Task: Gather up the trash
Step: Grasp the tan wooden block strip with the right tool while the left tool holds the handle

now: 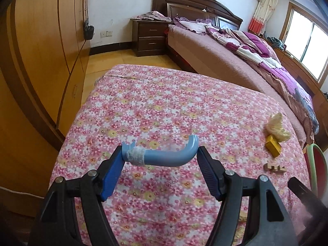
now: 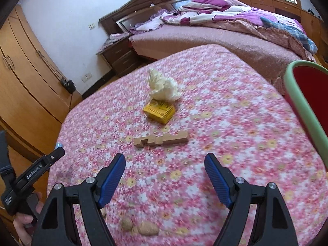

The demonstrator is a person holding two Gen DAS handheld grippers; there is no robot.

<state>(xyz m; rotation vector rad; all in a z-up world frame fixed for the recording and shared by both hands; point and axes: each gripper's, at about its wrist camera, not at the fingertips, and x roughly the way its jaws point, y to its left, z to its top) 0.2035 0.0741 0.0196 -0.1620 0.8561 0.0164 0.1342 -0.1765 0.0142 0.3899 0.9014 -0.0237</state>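
Observation:
My left gripper (image 1: 160,151) is shut on a curved light-blue plastic piece (image 1: 164,158) with tape wound round one end, and holds it crosswise above the flowered tablecloth (image 1: 164,102). In the right wrist view a crumpled pale tissue (image 2: 164,88), a small yellow box (image 2: 160,110) and a notched wooden block (image 2: 162,139) lie in a row on the cloth. My right gripper (image 2: 165,156) hangs open just short of the wooden block, with nothing between its fingers. Two or three tan shell-like bits (image 2: 141,227) lie on the cloth under it.
A red bin with a pale green rim (image 2: 303,110) stands at the table's right edge. A bed with purple bedding (image 2: 235,26) lies beyond the table. Wooden wardrobes (image 1: 41,61) line the left side. A hand (image 2: 22,223) holds the left gripper's handle.

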